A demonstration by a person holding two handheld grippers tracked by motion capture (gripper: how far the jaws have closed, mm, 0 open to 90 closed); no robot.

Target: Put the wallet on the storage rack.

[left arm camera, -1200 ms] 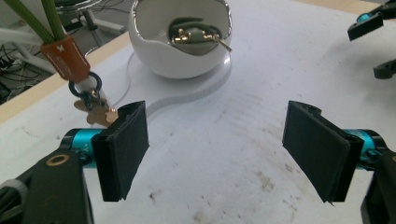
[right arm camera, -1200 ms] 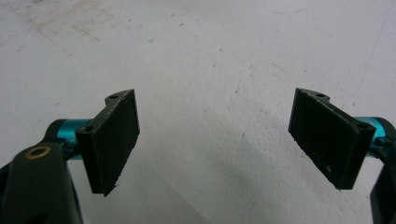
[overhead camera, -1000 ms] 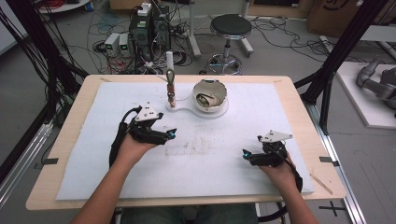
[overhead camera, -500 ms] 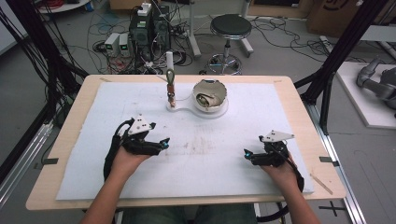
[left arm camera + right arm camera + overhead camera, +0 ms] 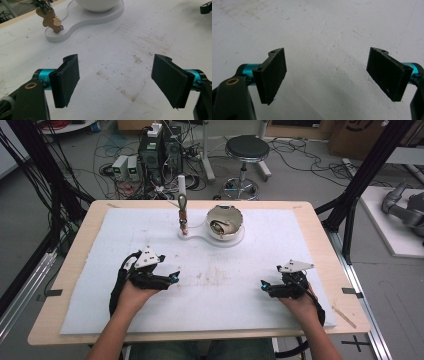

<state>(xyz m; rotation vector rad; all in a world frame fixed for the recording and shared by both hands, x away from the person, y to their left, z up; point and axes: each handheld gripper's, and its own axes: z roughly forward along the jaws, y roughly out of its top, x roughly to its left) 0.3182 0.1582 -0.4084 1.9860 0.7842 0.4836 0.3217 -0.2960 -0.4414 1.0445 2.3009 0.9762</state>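
Note:
A white bowl (image 5: 225, 223) with brownish contents sits on a white shaped base (image 5: 201, 239) at the table's far middle. On the base's left end stands an upright tool with a white handle (image 5: 182, 202); its brown lower part (image 5: 51, 20) appears in the left gripper view. My left gripper (image 5: 172, 279) rests open on the white mat at the near left, jaws wide apart, nothing between them (image 5: 115, 80). My right gripper (image 5: 264, 285) lies open at the near right, jaws empty over bare mat (image 5: 327, 76).
A white mat (image 5: 250, 260) with faint brown stains covers the wooden table (image 5: 65, 270). Beyond the far edge are a stool (image 5: 246, 150), computer boxes (image 5: 160, 147) and cables on the floor. Black frame posts (image 5: 360, 175) stand at the right.
My left gripper has drawn back toward the near left of the mat, away from the bowl and tool. The right gripper has stayed in place.

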